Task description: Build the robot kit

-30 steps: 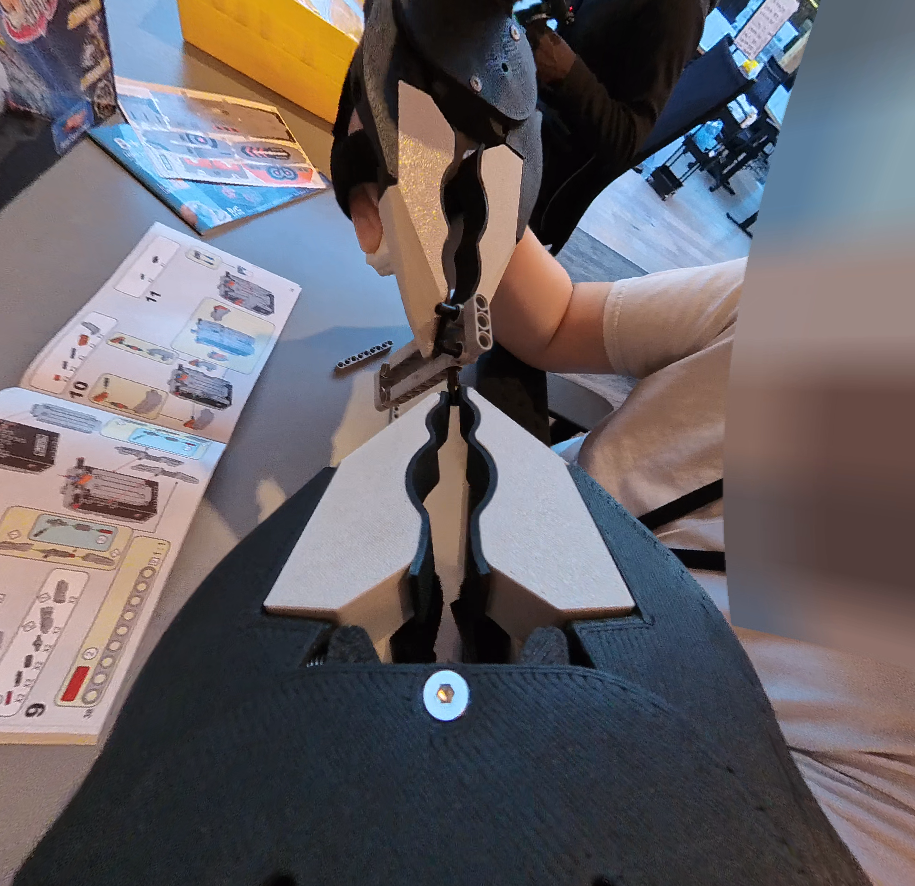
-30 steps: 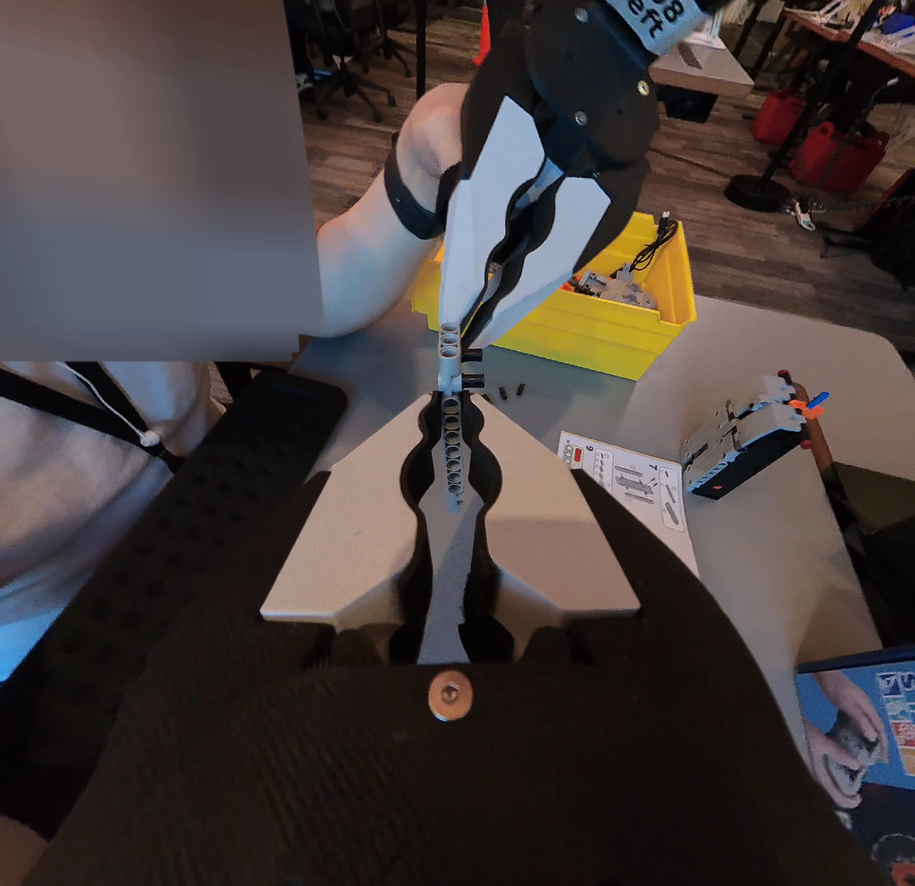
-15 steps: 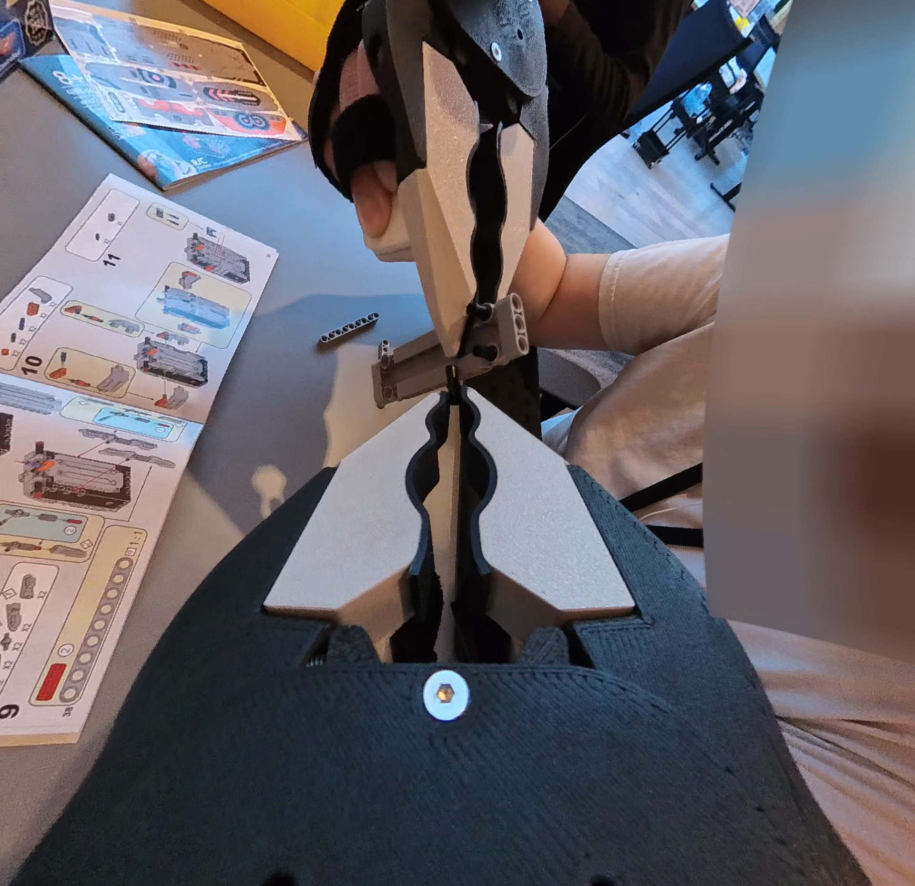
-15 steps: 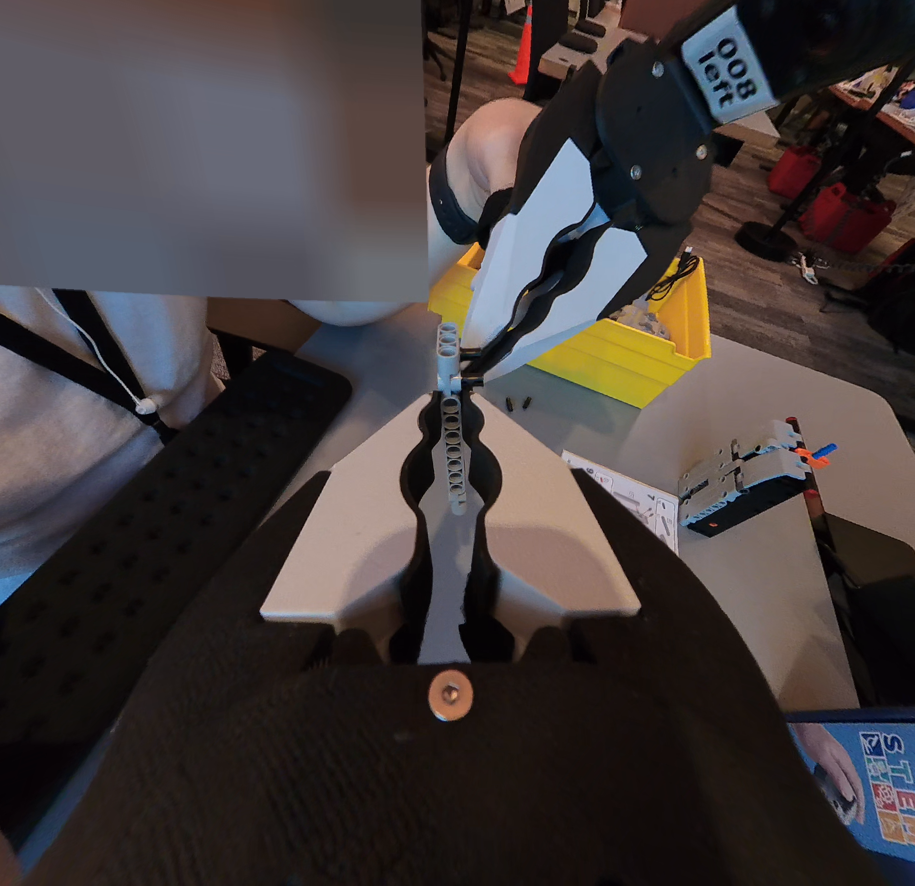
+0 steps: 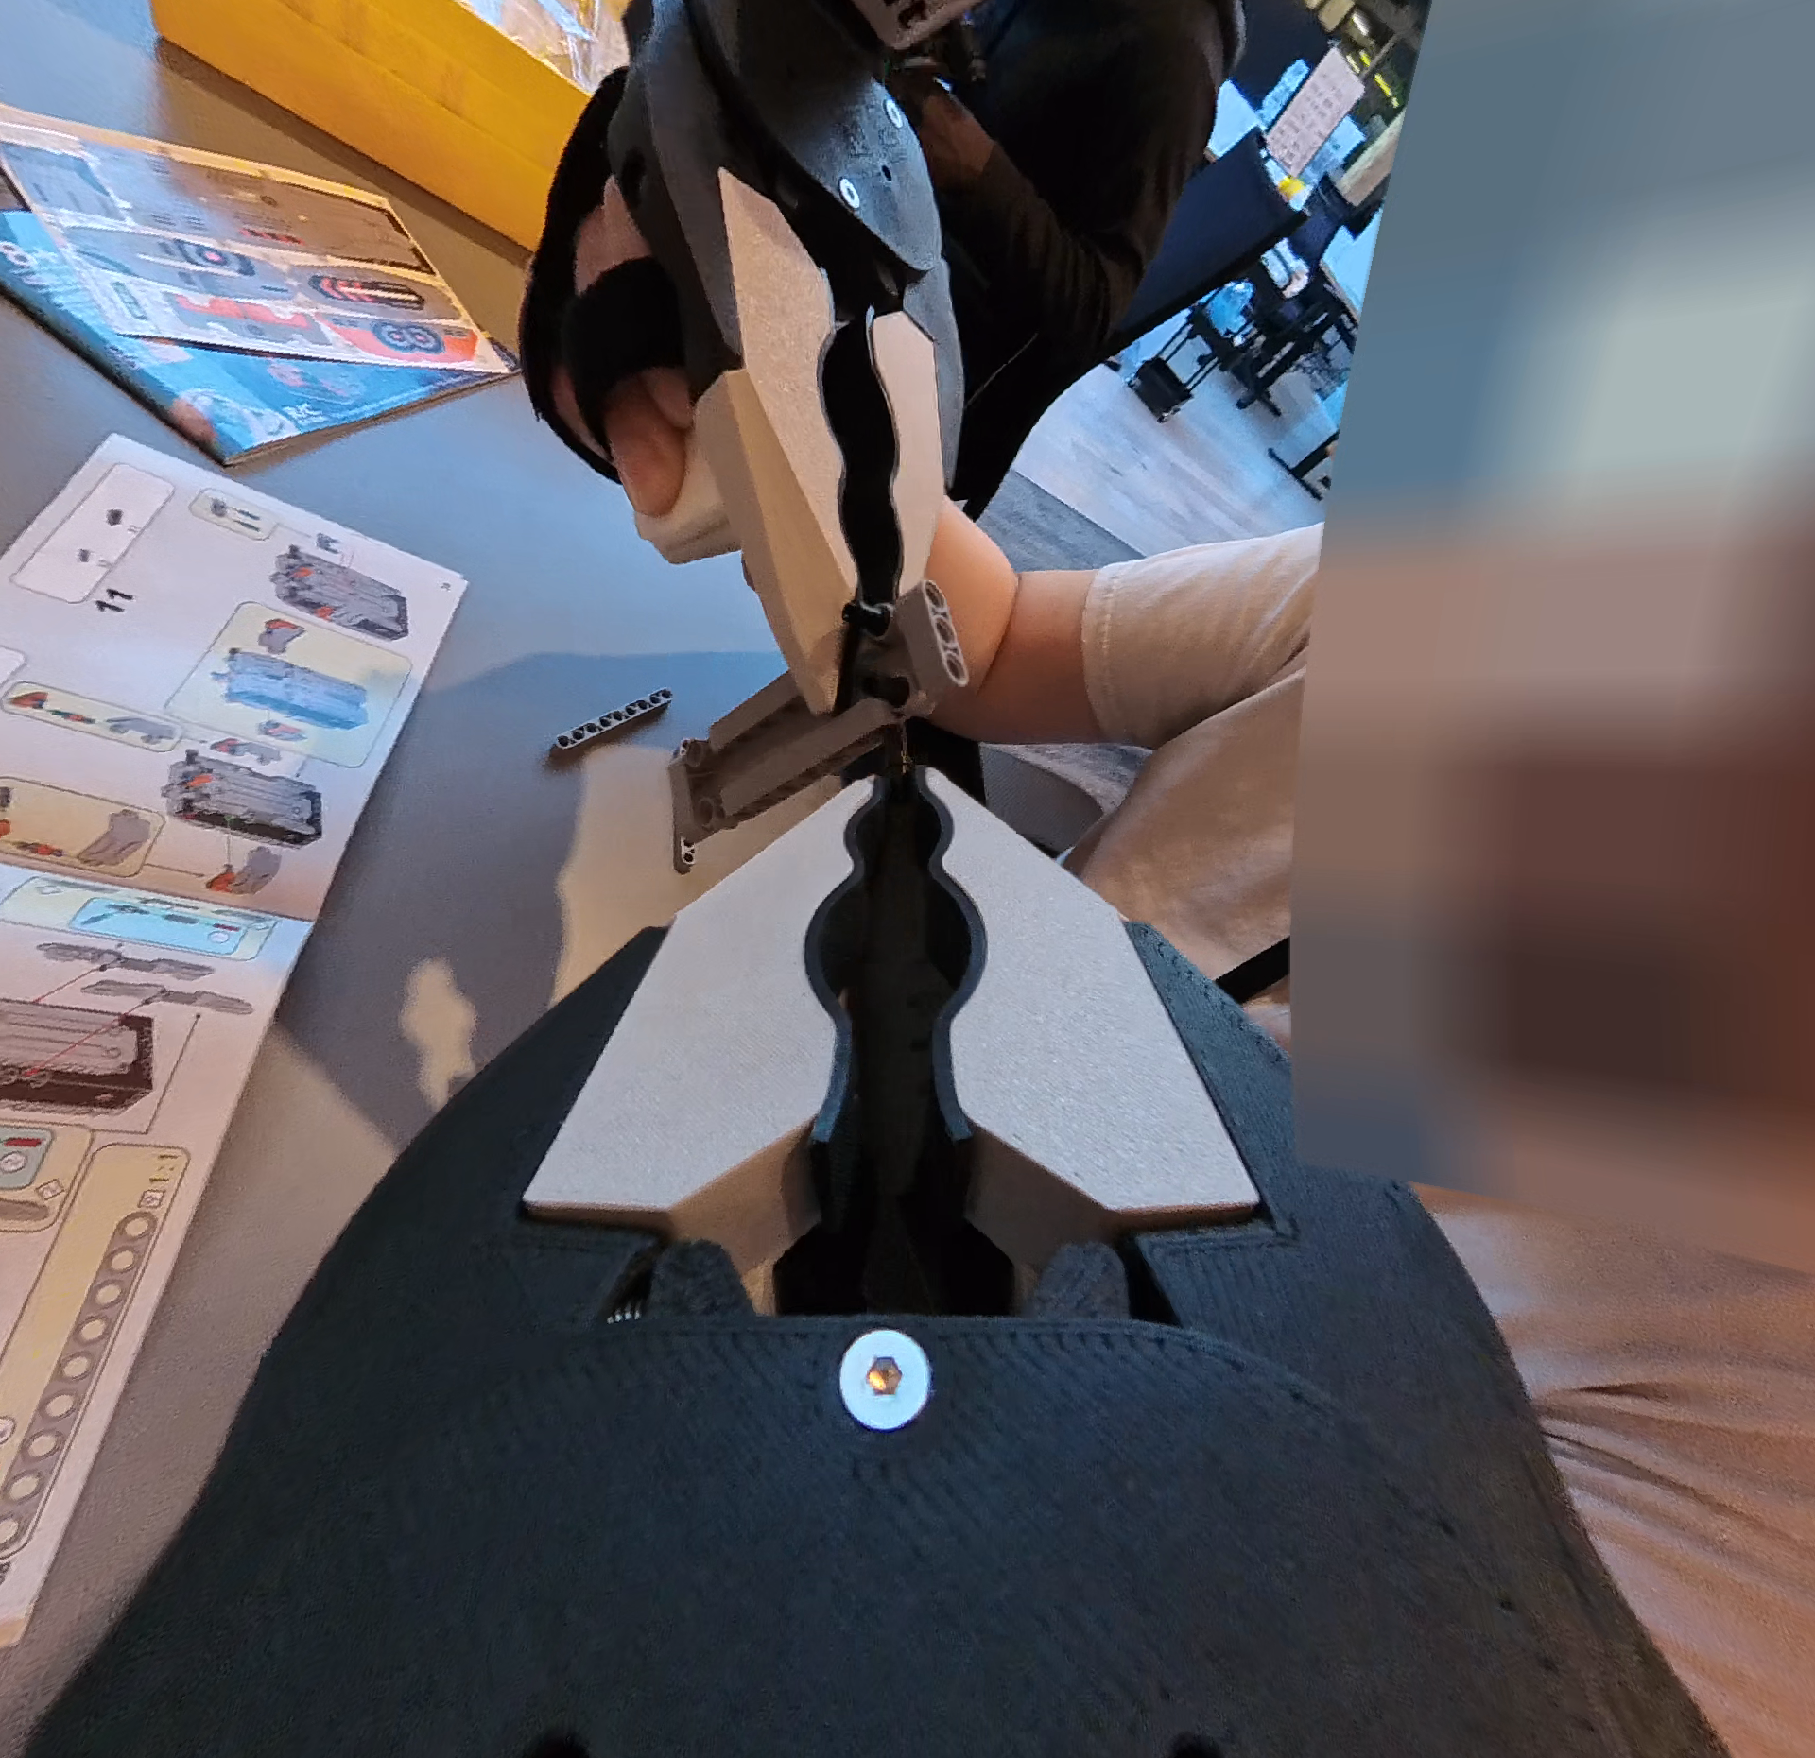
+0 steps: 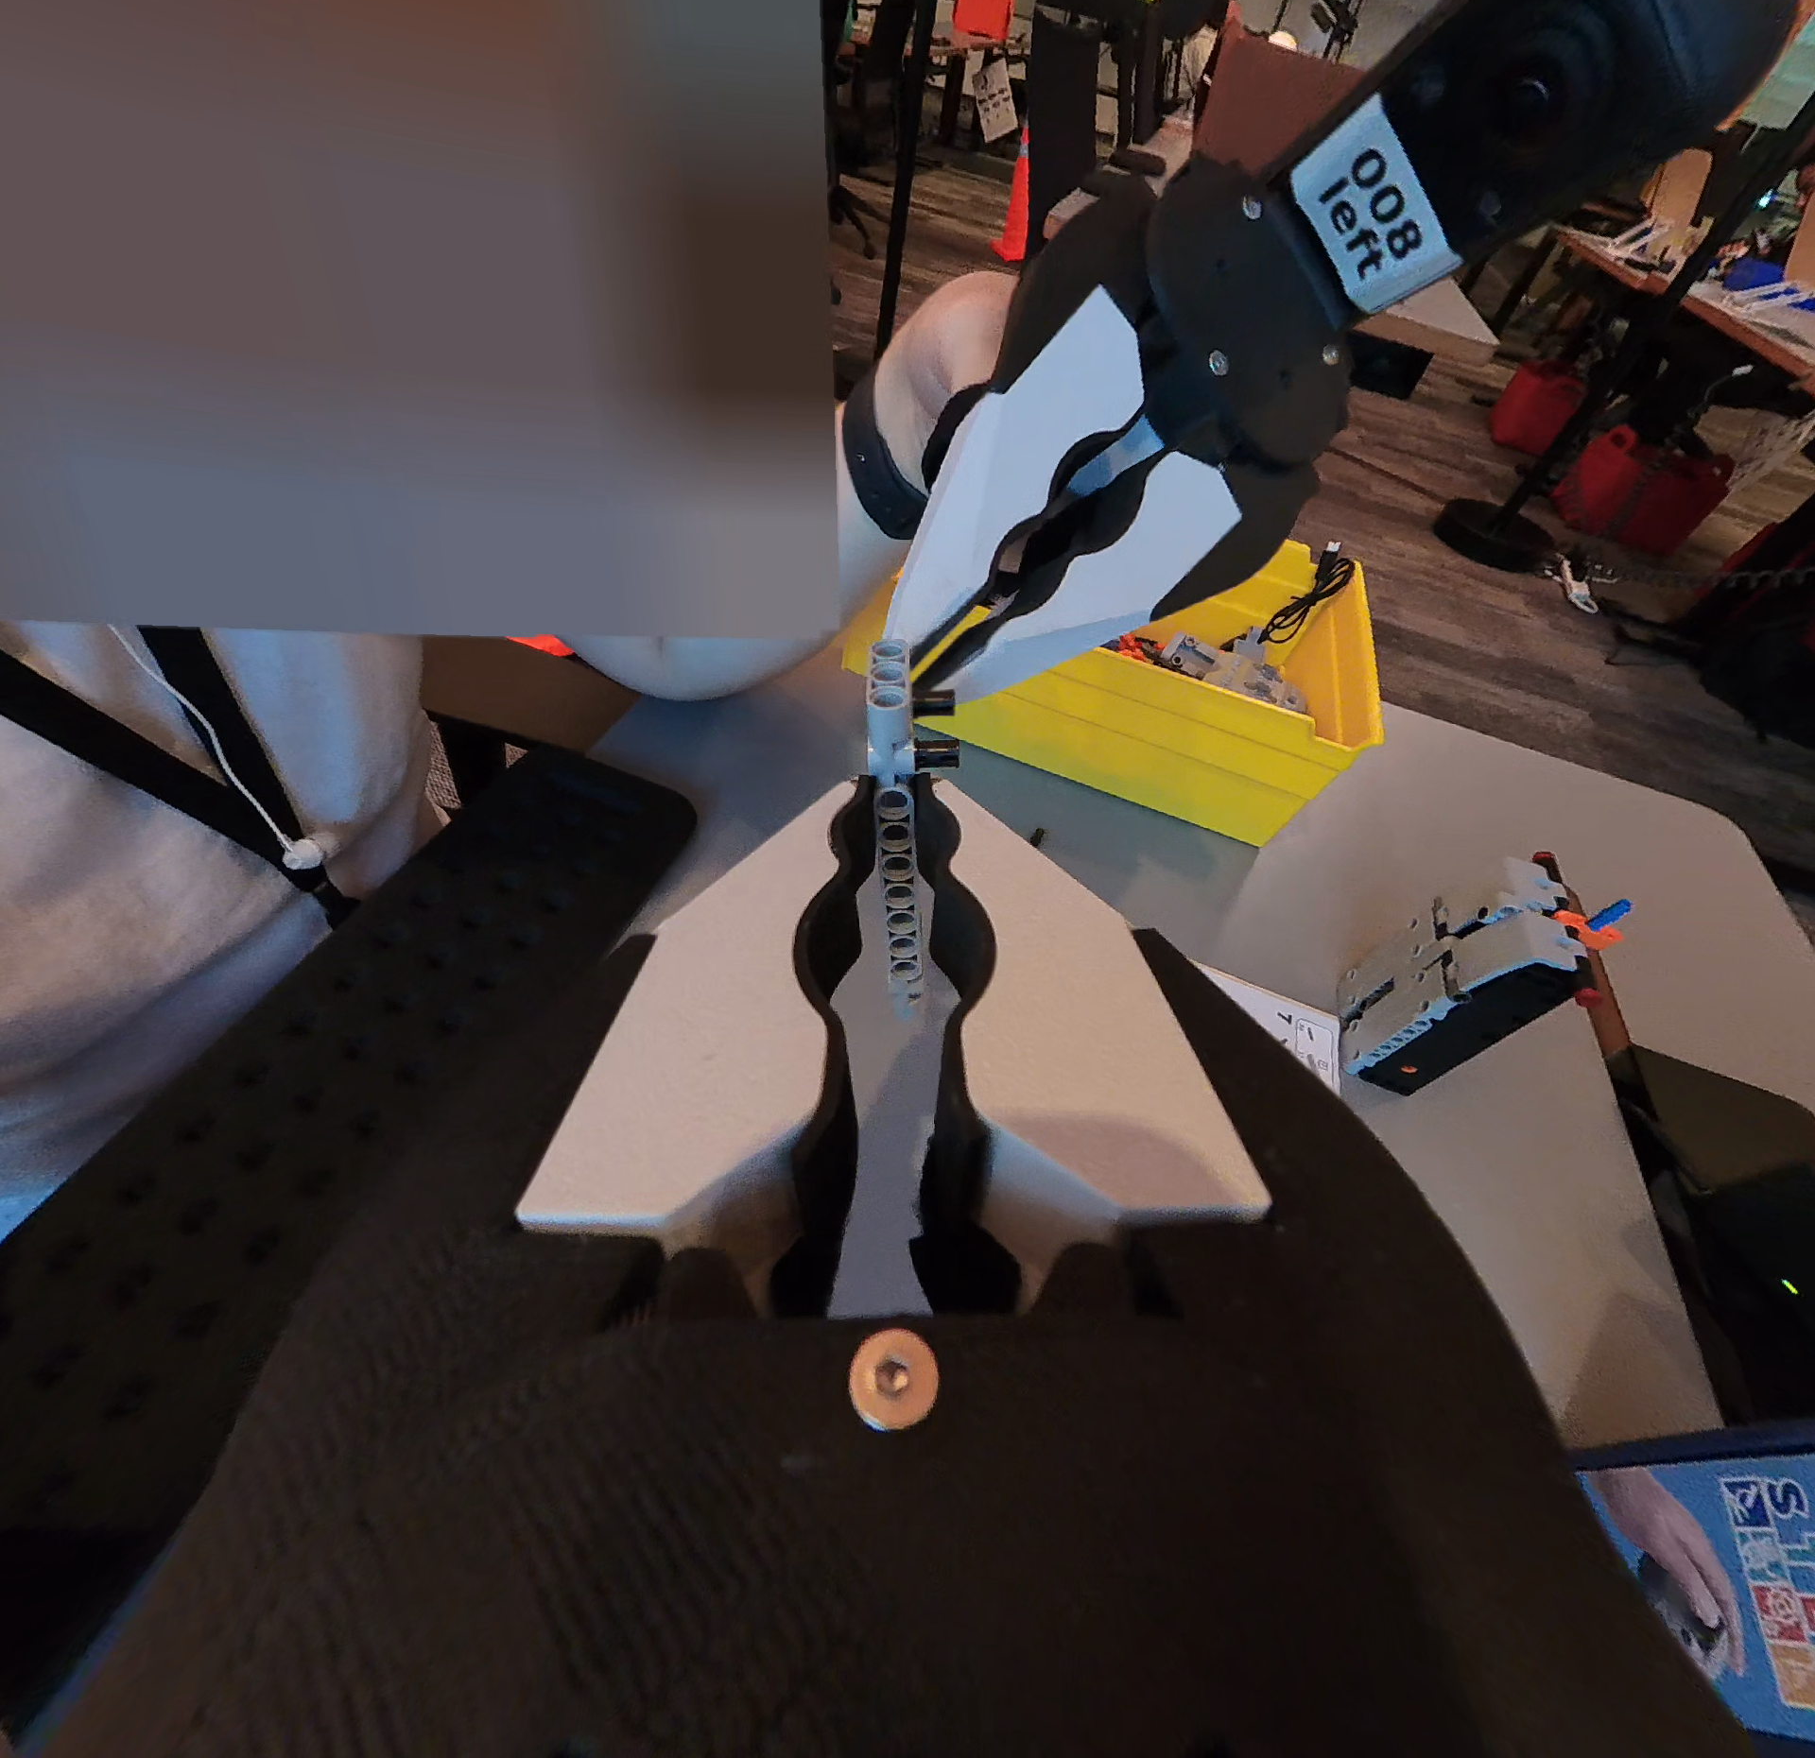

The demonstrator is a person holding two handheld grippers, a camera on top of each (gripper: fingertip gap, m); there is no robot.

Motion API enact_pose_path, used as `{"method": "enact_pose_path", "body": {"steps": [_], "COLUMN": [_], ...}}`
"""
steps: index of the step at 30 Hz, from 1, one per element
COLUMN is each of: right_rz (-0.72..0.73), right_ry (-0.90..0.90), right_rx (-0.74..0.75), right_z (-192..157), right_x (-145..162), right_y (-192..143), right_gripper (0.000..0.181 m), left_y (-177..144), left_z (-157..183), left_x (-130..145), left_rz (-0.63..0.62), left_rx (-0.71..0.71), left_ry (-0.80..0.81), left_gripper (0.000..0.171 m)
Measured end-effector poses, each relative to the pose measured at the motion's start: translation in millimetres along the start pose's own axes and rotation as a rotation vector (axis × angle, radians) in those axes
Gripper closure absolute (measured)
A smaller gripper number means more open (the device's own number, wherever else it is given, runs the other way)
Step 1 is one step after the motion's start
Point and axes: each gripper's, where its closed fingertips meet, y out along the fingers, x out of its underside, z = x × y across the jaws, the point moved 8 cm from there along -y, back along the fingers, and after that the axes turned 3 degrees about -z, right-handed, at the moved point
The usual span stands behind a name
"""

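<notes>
Left and right wrist views; all places are given relative to the grey perforated beam [image 6: 889, 719]. In the left view we see, far left of the beam, an open instruction booklet [image 5: 196, 729] flat on the dark table [image 5: 511, 552], and beyond it a blue leaflet with a sticker sheet [image 5: 246, 316] and the wall of a yellow bin [image 5: 344, 71]. Just left of the beam a small dark beam [image 5: 609, 719] lies alone on bare tabletop. The beam itself is held above the table edge, tilted, clenched in the right gripper [image 6: 899, 793], whose tips close on its lower half. The left gripper [image 5: 899, 783] meets the beam from the opposite side, its tips drawn together against the upper black pin [image 6: 933, 699]; we cannot tell whether that pin is actually pinched. A second black pin [image 6: 938, 753] juts from the beam just below. Right of the beam in the left view are a person's forearm and pale sleeve [image 5: 1198, 650], close behind the grippers. In the right view, right of the beam, the bin holds loose parts, and farther right a grey-and-black block assembly [image 6: 1454, 974] sits near the table's rounded edge, with bare tabletop between them; a blue box [image 6: 1748, 1564] lies nearest, at lower right.
</notes>
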Motion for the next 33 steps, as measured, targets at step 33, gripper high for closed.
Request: {"method": "enact_pose_path", "body": {"steps": [33], "right_rz": [-0.093], "right_ry": [-0.096], "right_rx": [0.144], "right_z": [-1.9], "right_x": [-6.5], "right_y": [4.3], "right_gripper": [0.175], "left_y": [-9.1], "left_z": [-7.4], "left_x": [-2.5], "left_rz": [0.061], "left_rx": [-0.016], "left_ry": [-0.019], "left_gripper": [0.171]}}
